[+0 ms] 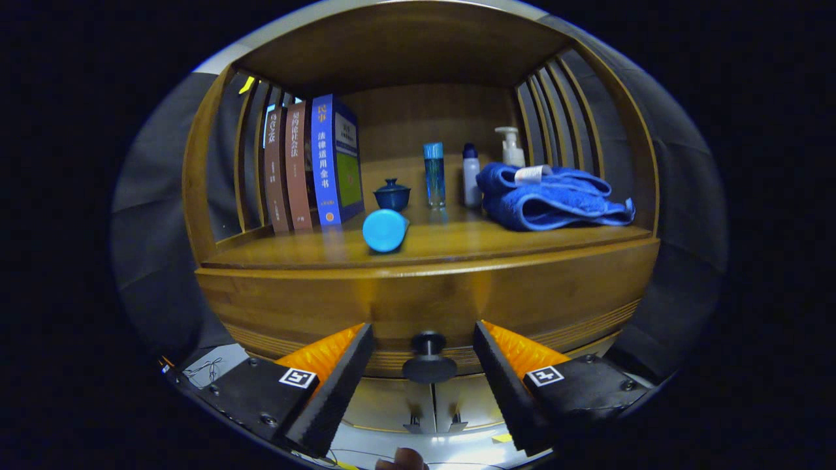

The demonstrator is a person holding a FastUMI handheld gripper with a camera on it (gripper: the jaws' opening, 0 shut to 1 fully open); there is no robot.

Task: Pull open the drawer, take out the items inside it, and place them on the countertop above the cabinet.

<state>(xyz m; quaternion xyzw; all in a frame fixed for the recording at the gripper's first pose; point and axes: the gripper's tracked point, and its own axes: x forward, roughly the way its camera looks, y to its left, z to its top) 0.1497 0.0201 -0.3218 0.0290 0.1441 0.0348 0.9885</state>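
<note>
The wooden cabinet drawer front [428, 303] is sitting flush under the tabletop [457, 245], closed as far as this view shows. Its dark round knob [428, 365] is standing out on a short stem, directly between the two fingers of the gripper [423, 356].

Handling judgement: the knob is looking small, hard and smooth — a rigid hold point, liable to slip if gripped only at its rim. The stem behind the cap is appearing the surer place to close on. The drawer itself is likely stiff and fairly heavy, so a straight, level pull would suit it. Its contents are hidden.

Jaws: standing wide apart, one finger on each side of the knob with clear gaps, touching nothing and holding nothing.

On the tabletop are lying a light blue cylinder on its side [385, 230], a small dark blue lidded cup [392, 194], a slim blue bottle [434, 173], a white bottle with a dark cap [471, 175], a white pump dispenser [511, 146], a folded blue towel [548, 199] and a row of upright books [313, 166].

This arrangement is fitting two stages — a drawer about to be pulled, or one shut again with its items already set above.
</note>
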